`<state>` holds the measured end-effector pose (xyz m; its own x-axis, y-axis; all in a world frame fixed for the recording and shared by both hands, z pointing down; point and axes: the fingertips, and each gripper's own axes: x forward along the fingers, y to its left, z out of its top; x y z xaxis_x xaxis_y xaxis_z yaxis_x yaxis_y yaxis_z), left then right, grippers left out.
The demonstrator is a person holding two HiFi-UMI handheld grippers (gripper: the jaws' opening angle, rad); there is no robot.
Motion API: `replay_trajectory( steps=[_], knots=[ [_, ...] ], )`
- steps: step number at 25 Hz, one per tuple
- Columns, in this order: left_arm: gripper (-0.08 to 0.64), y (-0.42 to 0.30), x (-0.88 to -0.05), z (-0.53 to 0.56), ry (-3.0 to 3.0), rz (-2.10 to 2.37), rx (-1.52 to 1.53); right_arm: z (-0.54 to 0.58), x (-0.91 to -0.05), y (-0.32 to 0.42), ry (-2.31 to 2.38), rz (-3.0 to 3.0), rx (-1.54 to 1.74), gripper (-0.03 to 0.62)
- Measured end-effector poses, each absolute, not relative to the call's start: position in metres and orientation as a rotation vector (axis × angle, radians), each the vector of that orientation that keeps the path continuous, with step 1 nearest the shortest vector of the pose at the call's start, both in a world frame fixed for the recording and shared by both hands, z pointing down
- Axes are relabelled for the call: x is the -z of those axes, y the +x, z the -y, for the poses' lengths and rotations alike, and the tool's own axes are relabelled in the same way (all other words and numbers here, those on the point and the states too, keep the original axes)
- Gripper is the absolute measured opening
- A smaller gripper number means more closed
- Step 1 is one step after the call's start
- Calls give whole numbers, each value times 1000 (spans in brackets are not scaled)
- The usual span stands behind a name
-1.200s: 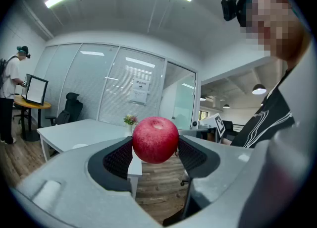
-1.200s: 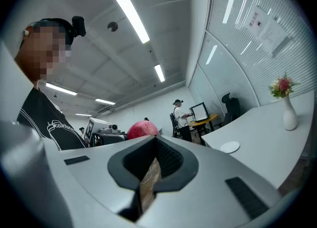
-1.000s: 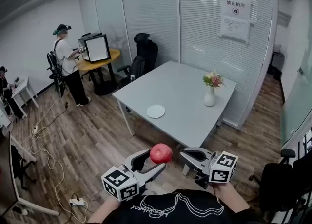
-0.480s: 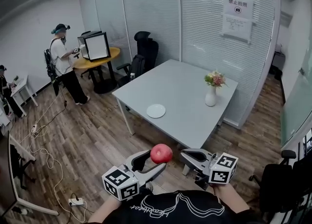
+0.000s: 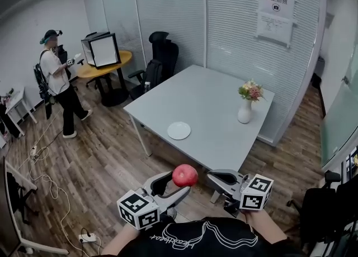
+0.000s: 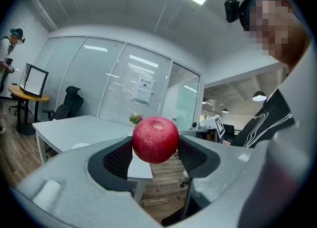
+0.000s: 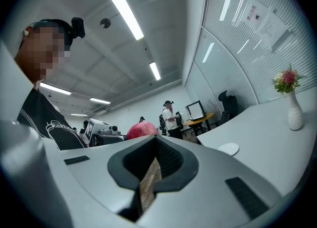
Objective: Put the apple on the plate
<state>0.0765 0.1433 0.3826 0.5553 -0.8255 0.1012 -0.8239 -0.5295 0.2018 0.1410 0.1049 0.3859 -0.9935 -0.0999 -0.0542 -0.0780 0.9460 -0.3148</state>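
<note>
Red and glossy, the apple (image 5: 185,175) sits clamped in the left tool (image 5: 174,185), held in the air in front of the person's chest. In the left gripper view the two ribbed pads press on its opposite flanks at about the widest part, with the stem end turned up. The right tool (image 5: 226,182) hangs just beside it, jaws drawn together with only a sliver between them and nothing held.

The plate (image 5: 179,130) lies near the front edge of the grey tabletop (image 5: 212,99), well apart from the apple, with a vase (image 5: 244,112) of flowers further to the right.

The apple is probably firm and moderately heavy for its size, with a smooth, waxy skin. A round, slick body like that could squirt out of the pads if the grip slides off the widest part, so the hold across the middle looks sound. The flesh bruises under hard pressure, so a moderate squeeze should do. Being round, it would likely roll if dropped, so it should be set low on the plate's middle before release.
</note>
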Motion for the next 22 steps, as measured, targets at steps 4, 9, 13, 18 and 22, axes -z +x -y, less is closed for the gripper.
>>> replay_trajectory(
  steps=[4,9,13,18,22],
  knots=[
    [298,44,-386,-109,2560,1346,-5,-73,-392,108,-181,-3032,530,9],
    [298,-12,-381,-56,2559,1291,-30,-20,-385,56,-250,-3017,565,9],
    [298,-58,-378,-14,2569,1249,-41,20,-384,11,-301,-3007,589,9],
    [298,-113,-384,36,2573,1196,-57,64,-390,-42,-368,-2993,622,9],
    [298,-146,-388,70,2588,1148,-63,93,-394,-74,-422,-2983,636,9]
  ],
)
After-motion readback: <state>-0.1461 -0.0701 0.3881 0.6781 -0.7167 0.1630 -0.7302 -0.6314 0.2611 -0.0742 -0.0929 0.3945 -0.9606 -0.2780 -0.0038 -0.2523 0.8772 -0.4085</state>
